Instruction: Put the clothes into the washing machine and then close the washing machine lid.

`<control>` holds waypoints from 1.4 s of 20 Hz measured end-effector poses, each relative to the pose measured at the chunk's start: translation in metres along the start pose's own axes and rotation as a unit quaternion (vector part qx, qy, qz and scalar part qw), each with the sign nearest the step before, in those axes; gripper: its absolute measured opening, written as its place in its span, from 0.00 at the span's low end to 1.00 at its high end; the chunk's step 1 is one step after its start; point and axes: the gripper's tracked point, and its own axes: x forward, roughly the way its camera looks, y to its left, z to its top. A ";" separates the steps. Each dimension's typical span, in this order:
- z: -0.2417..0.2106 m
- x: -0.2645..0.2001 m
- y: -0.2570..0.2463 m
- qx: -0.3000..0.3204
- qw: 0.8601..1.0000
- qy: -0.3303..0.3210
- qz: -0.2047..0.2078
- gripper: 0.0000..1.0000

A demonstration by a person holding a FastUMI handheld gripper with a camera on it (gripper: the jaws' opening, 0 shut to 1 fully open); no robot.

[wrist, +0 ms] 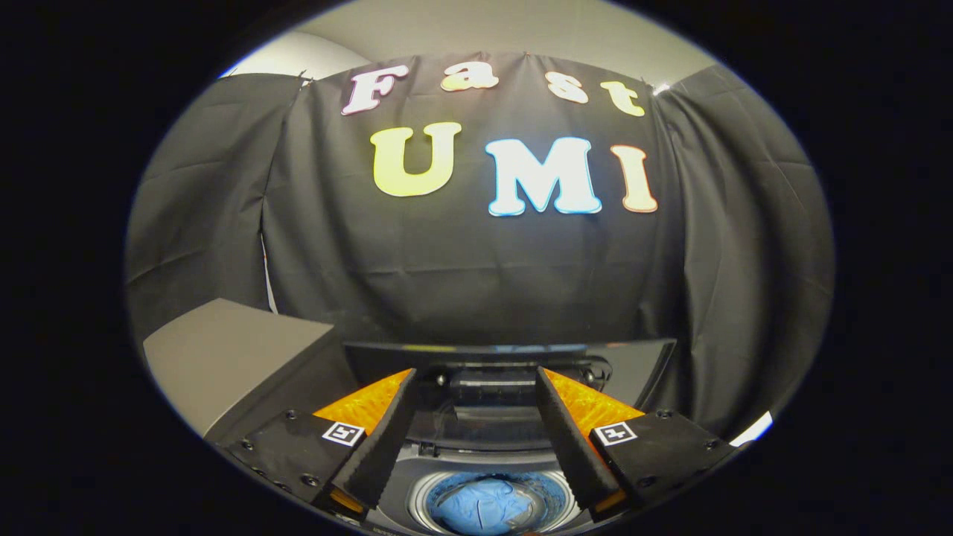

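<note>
The hand-held gripper [476,387] is hanging above the washing machine [476,476], angled forward and somewhat downward, with its two fingers [387,439] spread wide apart and pressing on nothing. In the gap between the fingers, the round drum opening is showing, and the clothes [482,508], a crumpled blue cloth with soft folds, are lying inside it, below and between the fingertips. A shiny metal ring is running around the drum mouth. Just beyond the fingers, the washing machine lid [510,356] is standing raised, a dark glossy panel whose straight upper edge is spanning the width ahead of both tips; its hinge area is sitting just behind the opening. The inner faces of the fingers are looking ribbed. To the left of the machine, a flat grey table [223,357] with a smooth matte top is reaching toward the black cloth wall [476,268], which is hanging in loose vertical folds well behind the lid.
</note>
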 end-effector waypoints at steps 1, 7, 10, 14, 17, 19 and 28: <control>0.005 0.007 -0.002 -0.004 1.000 -0.007 -0.006 0.96; 0.021 0.047 -0.010 -0.008 0.999 -0.041 -0.022 0.97; 0.018 0.066 -0.019 -0.009 0.999 -0.041 -0.030 0.97; 0.003 0.081 -0.024 0.004 0.999 -0.034 -0.023 0.97; 0.004 0.079 -0.027 0.021 0.998 -0.049 -0.022 0.98; 0.002 0.074 -0.026 0.024 0.998 -0.056 -0.021 0.98; -0.008 0.037 -0.024 0.026 0.996 -0.080 -0.019 0.98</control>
